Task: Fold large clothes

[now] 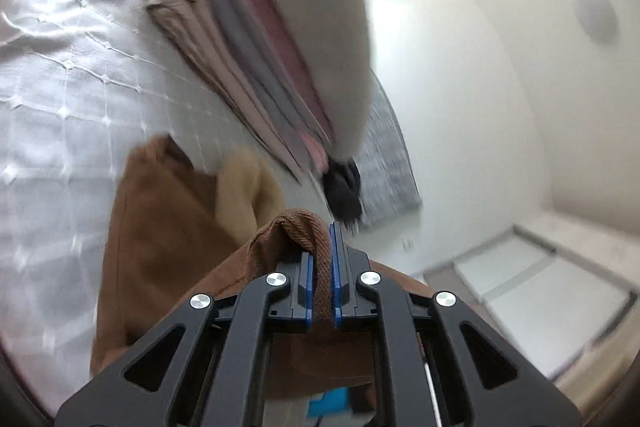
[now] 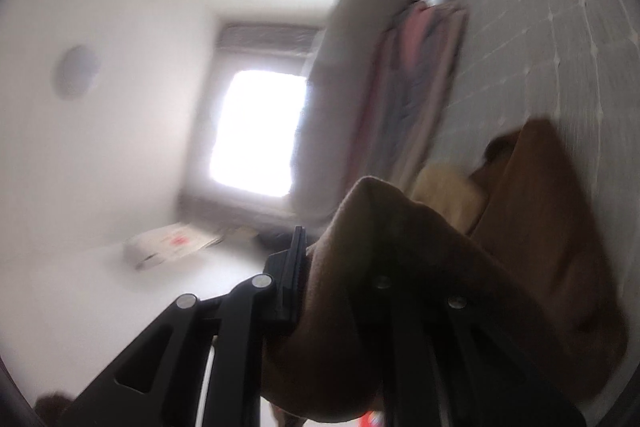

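Mid-lift of one brown garment (image 1: 160, 247) above the bed (image 1: 60, 87), each end taken in one claw. Left claw (image 1: 331, 267) closed tight on a ribbed brown edge, the cloth pinched between the blue pads (image 1: 338, 267) and draping down over the quilted cover. Right claw (image 2: 320, 267) closed on another bunch of the same brown cloth, which hangs over one finger and hides it; only one black finger visible, so the pinch itself mostly covered. Seems the step of raising and spreading the garment before the first fold. Next move probably: pull both ends apart until the cloth hangs flat, then lay it down smooth on a free part of the bed, without letting the edge slip. Count: two claws, one brown garment, one stack of folded clothes (image 1: 280, 47) just behind it on the bed, one pale yellowish piece (image 1: 240, 187) beside the brown cloth. Much blur, so smaller things not countable.
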`<action>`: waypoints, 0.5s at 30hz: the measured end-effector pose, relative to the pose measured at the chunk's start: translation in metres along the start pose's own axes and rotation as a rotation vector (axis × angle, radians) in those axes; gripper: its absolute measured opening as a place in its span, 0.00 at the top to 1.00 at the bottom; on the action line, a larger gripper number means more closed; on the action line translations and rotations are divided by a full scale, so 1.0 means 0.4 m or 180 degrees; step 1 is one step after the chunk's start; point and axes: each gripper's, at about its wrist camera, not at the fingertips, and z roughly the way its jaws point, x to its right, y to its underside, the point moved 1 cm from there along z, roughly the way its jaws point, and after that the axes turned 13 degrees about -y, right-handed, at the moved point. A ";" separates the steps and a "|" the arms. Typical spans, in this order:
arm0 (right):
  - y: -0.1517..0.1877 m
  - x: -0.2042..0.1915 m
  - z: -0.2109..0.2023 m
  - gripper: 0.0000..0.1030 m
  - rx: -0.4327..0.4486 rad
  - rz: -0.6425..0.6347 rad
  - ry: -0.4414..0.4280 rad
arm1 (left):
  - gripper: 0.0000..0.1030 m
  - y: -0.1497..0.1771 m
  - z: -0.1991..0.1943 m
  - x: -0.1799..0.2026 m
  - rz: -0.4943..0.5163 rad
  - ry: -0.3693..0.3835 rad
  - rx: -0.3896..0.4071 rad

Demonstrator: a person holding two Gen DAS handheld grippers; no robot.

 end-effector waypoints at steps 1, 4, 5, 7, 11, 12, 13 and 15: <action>-0.032 0.035 0.030 0.84 0.0037 -0.0011 0.0162 | 0.94 -0.033 0.049 -0.021 -0.0066 -0.0088 0.0020; -0.101 0.188 0.107 0.84 0.0126 0.0100 0.0757 | 0.89 -0.103 0.226 -0.139 -0.0429 -0.0442 -0.0058; -0.117 0.254 0.131 0.84 0.0109 0.0182 0.1042 | 0.86 -0.109 0.259 -0.180 -0.0558 -0.0509 -0.0147; -0.127 0.386 0.154 0.82 0.0076 0.0565 0.1456 | 0.86 -0.093 0.320 -0.273 -0.0861 -0.0615 -0.0201; -0.132 0.431 0.145 0.74 0.0104 0.0764 0.1272 | 0.79 -0.113 0.310 -0.300 -0.1038 -0.0551 -0.0232; -0.133 0.419 0.142 0.60 0.0059 0.0763 0.1164 | 0.74 -0.125 0.287 -0.282 -0.0950 -0.0524 -0.0144; -0.134 0.401 0.134 0.43 0.0050 0.0721 0.1093 | 0.60 -0.137 0.255 -0.257 -0.0837 -0.0488 -0.0035; -0.136 0.357 0.115 0.27 0.0055 0.0579 0.1048 | 0.52 -0.139 0.214 -0.225 -0.0750 -0.0489 0.0054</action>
